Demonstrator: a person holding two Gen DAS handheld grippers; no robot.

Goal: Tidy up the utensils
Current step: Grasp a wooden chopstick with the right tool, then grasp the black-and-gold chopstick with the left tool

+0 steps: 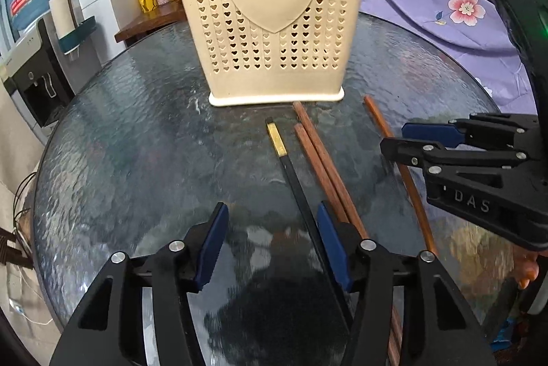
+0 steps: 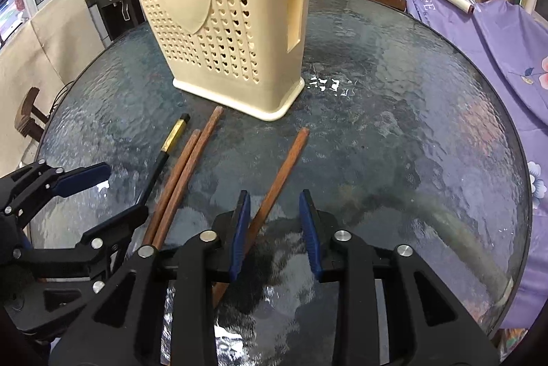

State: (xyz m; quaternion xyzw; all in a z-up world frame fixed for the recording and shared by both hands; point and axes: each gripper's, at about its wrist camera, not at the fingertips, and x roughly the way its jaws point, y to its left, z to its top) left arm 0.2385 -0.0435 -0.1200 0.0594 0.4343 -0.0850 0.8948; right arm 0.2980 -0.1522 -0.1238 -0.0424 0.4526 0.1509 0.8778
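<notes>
Four chopsticks lie loose on a round, rippled-glass tabletop (image 1: 120, 133), their far ends toward a cream perforated utensil holder (image 1: 274, 23) that stands upright near the tabletop's far edge. The left gripper (image 1: 272, 249) hangs low with its jaws spread, the black chopstick with a gold band (image 1: 291, 167) running between the pads and close against the right-hand pad, nothing pinched. Just beside it lie the two reddish-brown wooden chopsticks (image 1: 322, 167), side by side and touching. The right gripper (image 2: 275, 229) straddles the single brown chopstick (image 2: 277, 181), which lies apart from the others toward the tabletop's right side; its jaws stand narrowly apart, the stick near the left pad, and no squeeze is visible. By all appearances these are light, stiff, thin sticks, likely to skid or roll on slick glass. A hold across the narrow width near mid-length looks soundest, so that the stick does not pivot between the pads when lifted toward the holder.
</notes>
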